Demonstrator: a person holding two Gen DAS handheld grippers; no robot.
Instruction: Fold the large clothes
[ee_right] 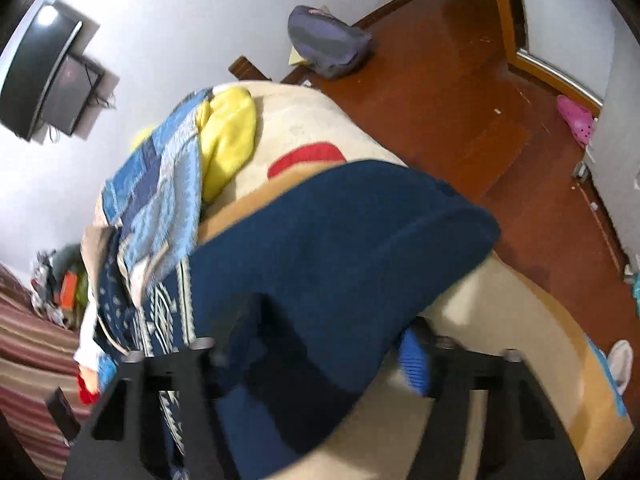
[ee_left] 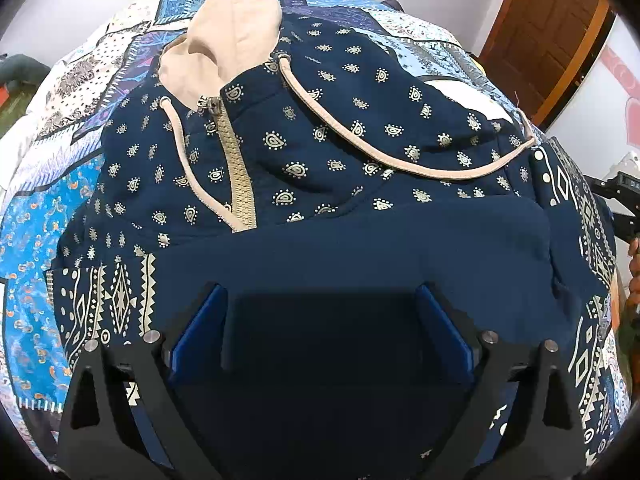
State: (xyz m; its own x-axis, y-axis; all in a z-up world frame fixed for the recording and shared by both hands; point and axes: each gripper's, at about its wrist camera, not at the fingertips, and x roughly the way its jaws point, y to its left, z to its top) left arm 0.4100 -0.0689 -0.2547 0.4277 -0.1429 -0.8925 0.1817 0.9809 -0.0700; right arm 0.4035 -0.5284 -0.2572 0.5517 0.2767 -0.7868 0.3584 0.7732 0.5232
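A navy hoodie point(ee_left: 344, 140) with pale paisley print, beige hood point(ee_left: 236, 36), beige zipper and drawcords lies on the bed. Its plain navy hem band point(ee_left: 360, 248) is folded up over the chest. My left gripper point(ee_left: 320, 320) is open just above that band, blue pads point(ee_left: 200, 328) wide apart, holding nothing. In the right wrist view, the plain navy band point(ee_right: 340, 248) lies between and over my right gripper point(ee_right: 320, 344), whose fingers stand apart; the view is blurred, and the cloth hides the left finger's tip.
A patchwork quilt point(ee_left: 60, 216) covers the bed. A yellow cloth point(ee_right: 228, 144) and a cream blanket point(ee_right: 312, 120) lie at the bed's far end. Wooden floor point(ee_right: 460, 100), a grey bag point(ee_right: 324, 40), a pink shoe point(ee_right: 576, 120) and a door point(ee_left: 540, 36) surround it.
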